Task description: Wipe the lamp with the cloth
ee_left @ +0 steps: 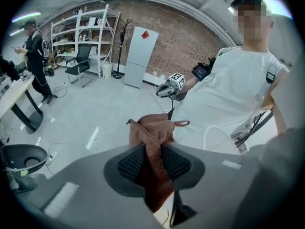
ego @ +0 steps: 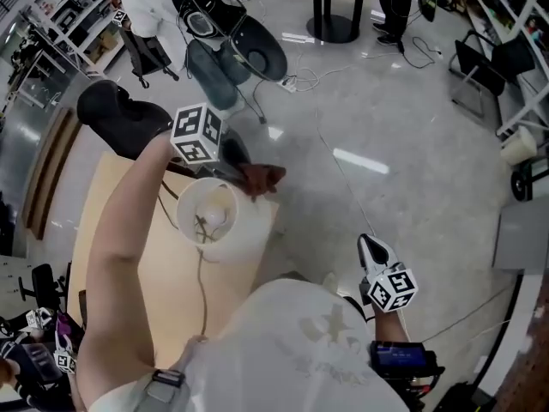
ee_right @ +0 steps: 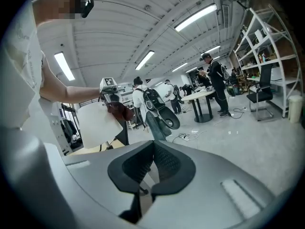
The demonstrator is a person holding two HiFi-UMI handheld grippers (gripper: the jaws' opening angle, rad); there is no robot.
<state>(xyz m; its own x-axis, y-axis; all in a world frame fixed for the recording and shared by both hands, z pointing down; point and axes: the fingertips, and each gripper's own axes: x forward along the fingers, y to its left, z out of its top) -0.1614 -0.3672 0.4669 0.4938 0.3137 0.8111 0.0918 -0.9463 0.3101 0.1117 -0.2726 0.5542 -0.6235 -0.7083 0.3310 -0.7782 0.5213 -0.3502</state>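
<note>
A lamp with a white shade (ego: 225, 230) stands on a light wooden table (ego: 116, 230), and I look down into the shade's open top. My left gripper (ego: 243, 172) hovers at the shade's far rim, shut on a reddish-brown cloth (ego: 264, 177). In the left gripper view the cloth (ee_left: 155, 137) is pinched between the black pads (ee_left: 131, 163) and bunches up beyond them. My right gripper (ego: 371, 247) is held off to the right over the floor, away from the lamp. Its jaws (ee_right: 153, 149) meet with nothing between them, and past them I see the shade (ee_right: 97, 123) and cloth (ee_right: 119, 111).
The lamp's cord (ego: 203, 290) runs down across the table toward me. Black chairs (ego: 249, 45) and a black bag (ego: 120, 114) sit just beyond the table. Farther off are a round table (ego: 330, 3), floor cables (ego: 300, 80), shelving (ee_left: 88, 37) and other people (ee_right: 217, 82).
</note>
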